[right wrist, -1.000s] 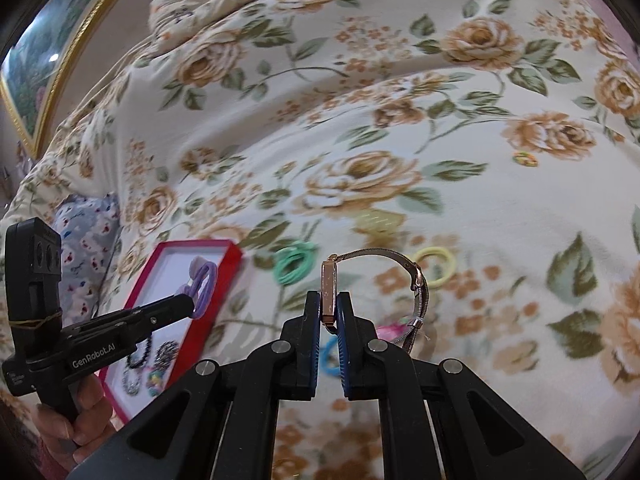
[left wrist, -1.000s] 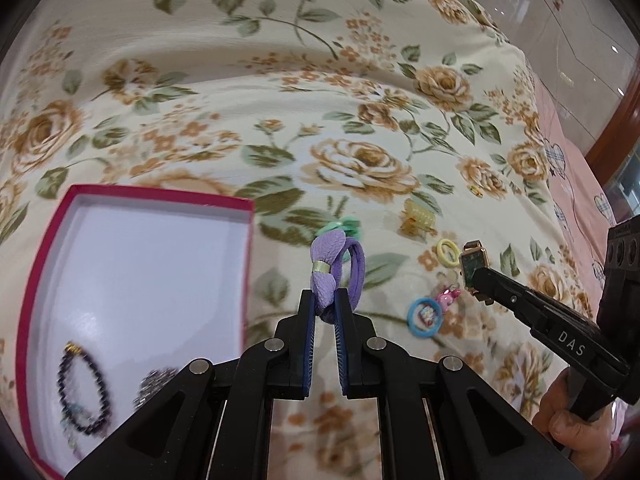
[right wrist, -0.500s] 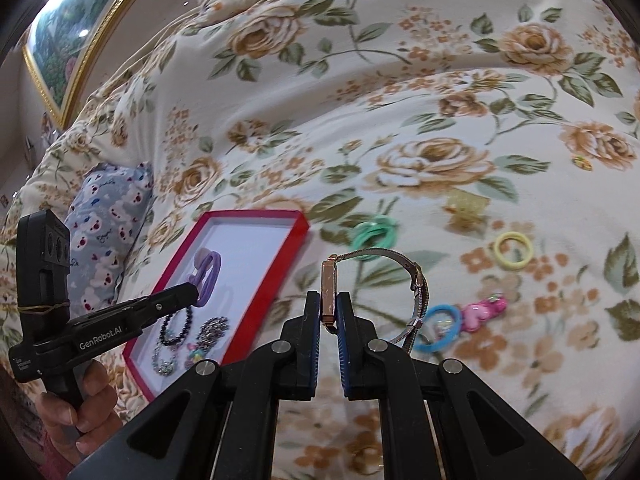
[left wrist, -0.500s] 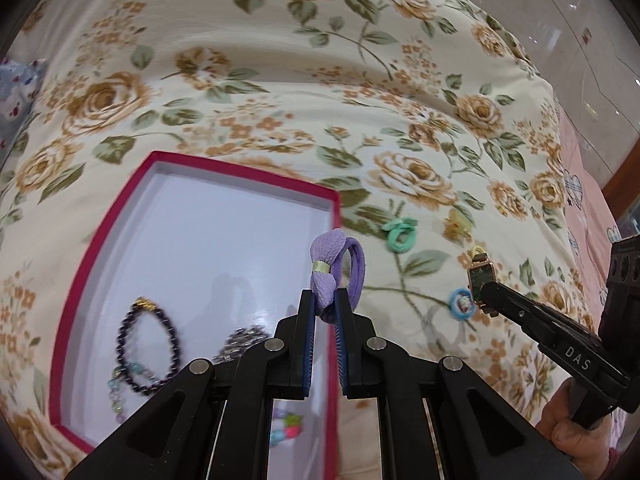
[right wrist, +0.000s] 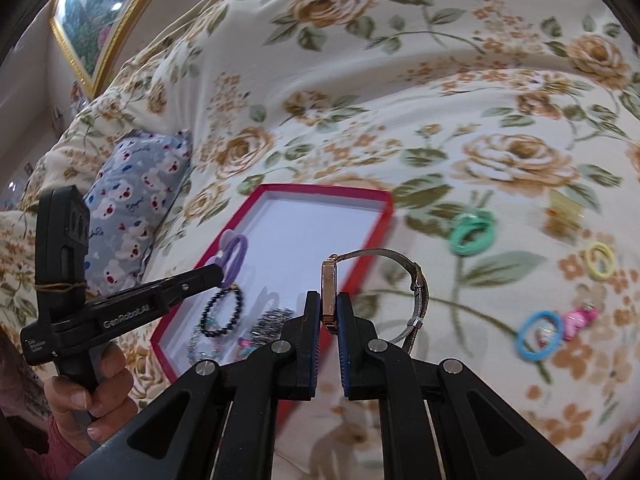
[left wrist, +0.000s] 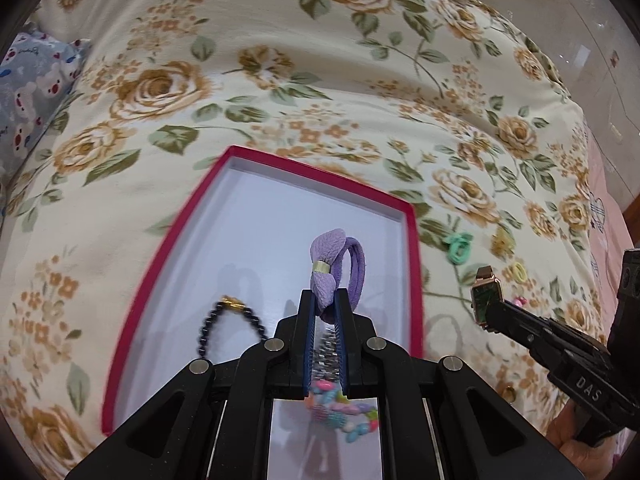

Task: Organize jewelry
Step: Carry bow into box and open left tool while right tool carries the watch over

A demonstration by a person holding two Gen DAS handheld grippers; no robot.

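My left gripper (left wrist: 324,300) is shut on a purple bow hair tie (left wrist: 334,266) and holds it above the red-rimmed white tray (left wrist: 288,200). The tray holds a dark bead bracelet (left wrist: 230,318), a silver sparkly piece (left wrist: 326,350) and a colourful bead bracelet (left wrist: 344,408). My right gripper (right wrist: 329,306) is shut on a rose-gold watch (right wrist: 330,292) with a mesh band (right wrist: 416,292), just right of the tray (right wrist: 320,224). In the left wrist view the watch (left wrist: 485,300) shows at the right gripper's tip. In the right wrist view the left gripper (right wrist: 216,272) hovers over the tray with the hair tie (right wrist: 233,256).
On the floral bedspread right of the tray lie a green hair tie (right wrist: 472,234), a yellow hair tie (right wrist: 600,260), a blue hair tie (right wrist: 538,334), a pink charm (right wrist: 580,316) and a gold clip (right wrist: 564,210). A blue patterned pillow (right wrist: 136,208) lies left of the tray.
Both grippers have moved left. The left one with the purple hair tie went from beside the tray to above it. The right one carried the watch up to the tray's right edge.
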